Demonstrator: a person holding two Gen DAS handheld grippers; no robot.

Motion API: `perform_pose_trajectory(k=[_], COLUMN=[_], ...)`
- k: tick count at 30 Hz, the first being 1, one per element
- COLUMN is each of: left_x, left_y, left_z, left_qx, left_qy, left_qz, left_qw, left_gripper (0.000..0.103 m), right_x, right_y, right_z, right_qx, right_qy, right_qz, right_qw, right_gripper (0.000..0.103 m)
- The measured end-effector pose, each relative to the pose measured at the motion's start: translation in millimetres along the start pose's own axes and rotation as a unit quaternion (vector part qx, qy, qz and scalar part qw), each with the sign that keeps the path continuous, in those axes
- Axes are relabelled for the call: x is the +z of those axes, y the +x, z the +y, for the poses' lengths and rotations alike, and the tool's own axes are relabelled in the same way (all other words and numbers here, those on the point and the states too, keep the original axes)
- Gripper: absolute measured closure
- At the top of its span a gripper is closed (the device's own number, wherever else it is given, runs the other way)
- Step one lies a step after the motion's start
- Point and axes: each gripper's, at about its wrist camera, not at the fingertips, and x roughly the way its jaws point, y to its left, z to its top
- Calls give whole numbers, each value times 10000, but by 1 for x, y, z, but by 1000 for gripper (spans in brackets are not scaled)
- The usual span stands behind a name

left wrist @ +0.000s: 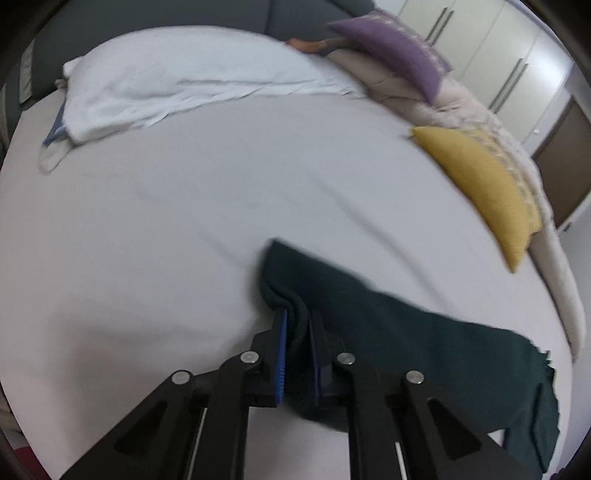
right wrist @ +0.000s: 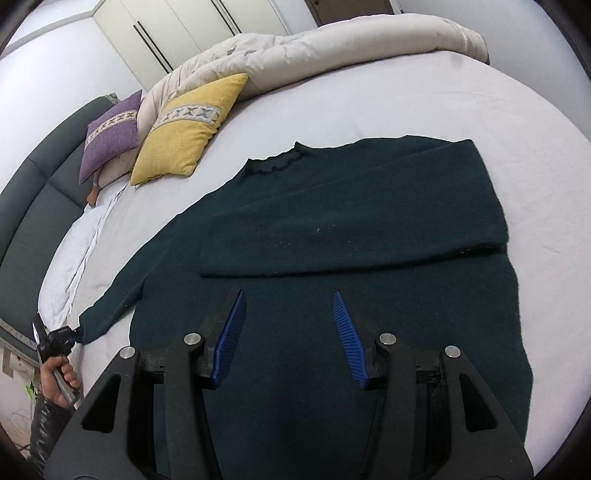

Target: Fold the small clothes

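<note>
The dark green sweater [right wrist: 332, 229] lies spread across the pale sheet of the bed [right wrist: 517, 122], neckline toward the rolled beige duvet [right wrist: 332, 48] along the far edge, and one sleeve is folded flat across the chest, its cuff end stopping just short of the body's left side. The right gripper [right wrist: 288, 299] hangs over the lower body of the sweater, blue pads spread about halfway apart, nothing between them, just knit showing below. Over at the bed's left edge, the other sleeve stretches straight out, and there's the left gripper [right wrist: 72, 334] at the very cuff, a hand [right wrist: 61, 380] wrapped round its handle. From its own camera the left gripper [left wrist: 297, 317] is clamped tight, the blue pads pressed on a bunched fold of the cuff, the sleeve [left wrist: 424, 332] trailing away to the right over the sheet. Along the far side, a yellow cushion [right wrist: 184, 136] and a purple cushion [right wrist: 110, 136] lean on the duvet, near the grey padded headboard [right wrist: 40, 195]. A white towel [left wrist: 177, 81] lies crumpled at the head end of the bed, well apart from the sweater. Pale wardrobe doors [right wrist: 177, 29] stand beyond the bed.
</note>
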Motion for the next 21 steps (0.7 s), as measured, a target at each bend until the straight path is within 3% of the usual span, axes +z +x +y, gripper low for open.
perform_pose_trajectory(k=[3,6,11,14,18,19,21], left_x=[-2,-13,-74,-134,-192,-199,-201], left_y=[-23,-43,-55,-37,-3,5,0], left_z=[-44,-118,-247,-315,-350,-349,-334], left_qx=[-395,-990,-1776,-2093,-2010,-1913,-2062], left_qy=[268,766,1835,2322,2709,2728,2629], left_qz=[-199,-214,-93,292,772,944,981], left_qw=[9987,9919,9668,9494,9382,9381,9374], left_gripper=[93,93,93,93,86,79,67], right_x=[-1,1,-4,-8,-13,-13,-11], right_y=[-9,-13,-22,-24,-14,-11,-2], right_z=[-16,-33,-55,-68,-73,-72,-67], right_qx=[28,64,113,115,43,15,46], right_qy=[131,248,437,563,605,596,594], right_qz=[-43,-78,-153,-161,30,89,205], right_qw=[9999,9996,9989,9982,9982,9982,9980], right_gripper=[56,56,56,56,56,55,50])
